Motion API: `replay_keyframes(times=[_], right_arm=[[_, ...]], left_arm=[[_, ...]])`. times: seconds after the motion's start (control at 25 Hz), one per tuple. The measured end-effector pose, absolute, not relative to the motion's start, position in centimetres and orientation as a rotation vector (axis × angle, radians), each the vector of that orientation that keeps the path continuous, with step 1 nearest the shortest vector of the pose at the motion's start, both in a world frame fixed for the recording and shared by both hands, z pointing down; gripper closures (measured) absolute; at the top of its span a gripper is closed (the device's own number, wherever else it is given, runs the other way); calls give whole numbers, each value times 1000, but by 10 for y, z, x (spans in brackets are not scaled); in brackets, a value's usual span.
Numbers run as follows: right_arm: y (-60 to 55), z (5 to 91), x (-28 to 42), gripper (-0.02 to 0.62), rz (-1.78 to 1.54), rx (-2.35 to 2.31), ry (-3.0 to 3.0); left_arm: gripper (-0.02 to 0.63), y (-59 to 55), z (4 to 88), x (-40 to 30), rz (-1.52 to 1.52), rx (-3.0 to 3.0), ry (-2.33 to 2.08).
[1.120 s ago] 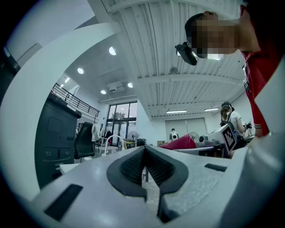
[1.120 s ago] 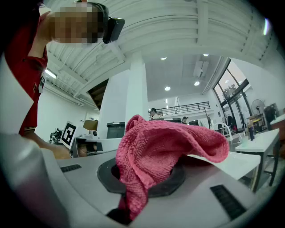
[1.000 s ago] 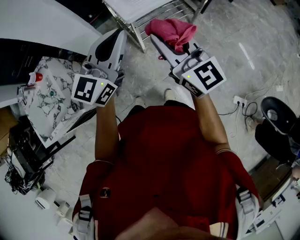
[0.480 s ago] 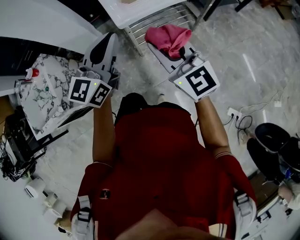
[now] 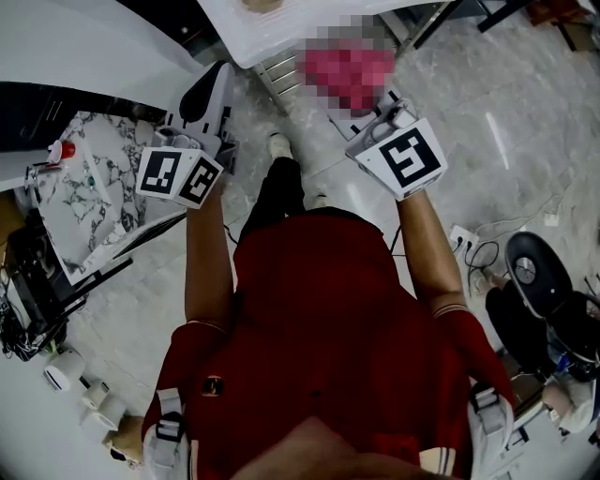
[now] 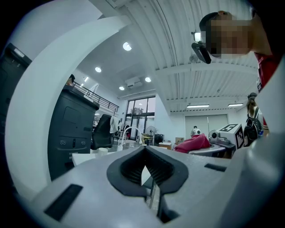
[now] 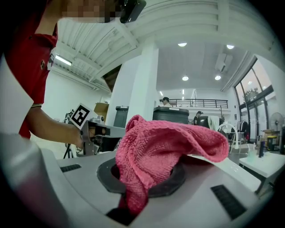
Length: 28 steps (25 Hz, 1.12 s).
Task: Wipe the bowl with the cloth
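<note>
Head view. Looks steeply down on a person in a red shirt (image 5: 328,319), with both arms reaching forward over a stone floor (image 5: 525,84). At the left, shows the left gripper (image 5: 217,73), with its marker cube (image 5: 178,178) at the near end by the hand. At the right, shows the right gripper (image 5: 364,94), with a second marker cube (image 5: 405,157) facing up. Shows the cloth (image 5: 347,73), pink, at the far end of the right gripper; blurred there, so no detail of the grip. Beyond both grippers, at the far edge, shows a white table (image 5: 309,17) with a metal rack (image 5: 277,70) just below it. At the far left, shows a marbled slab (image 5: 80,202) lying tilted.

Left gripper view. Shows the jaws pressed together at the tips, with only a small window between the black pads (image 6: 127,169) behind them. Holds nothing. To the right and farther off, shows the cloth lying on top of the right gripper. At the left, shows a tall grey bin (image 6: 73,129).

Right gripper view. Shows the jaws closed on the cloth. Grips it bunched between the black pads, with one fold hanging down toward the near side and the rest spreading over to the right. At the left, well apart, shows the left gripper at the end of a bare forearm (image 7: 51,127). Behind, shows a white pillar (image 7: 138,84).
</note>
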State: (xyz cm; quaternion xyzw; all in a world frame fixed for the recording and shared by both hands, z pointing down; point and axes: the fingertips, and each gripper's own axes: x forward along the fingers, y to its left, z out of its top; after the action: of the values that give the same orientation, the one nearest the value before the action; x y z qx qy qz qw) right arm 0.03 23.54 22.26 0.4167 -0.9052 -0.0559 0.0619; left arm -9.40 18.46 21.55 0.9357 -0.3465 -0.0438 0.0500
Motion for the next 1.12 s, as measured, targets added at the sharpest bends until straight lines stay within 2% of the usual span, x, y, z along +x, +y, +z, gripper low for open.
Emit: replay_keyframes(times=[0.48,1.12], right_arm=[[107,248,-15,545,-124,1217,-2617],[-38,293,-38,545,-41,1248,-2436]], left_arm=[[600,43,250,-108,-117,2782,-1050],[593,-99,314,-99,138,2715,-788]])
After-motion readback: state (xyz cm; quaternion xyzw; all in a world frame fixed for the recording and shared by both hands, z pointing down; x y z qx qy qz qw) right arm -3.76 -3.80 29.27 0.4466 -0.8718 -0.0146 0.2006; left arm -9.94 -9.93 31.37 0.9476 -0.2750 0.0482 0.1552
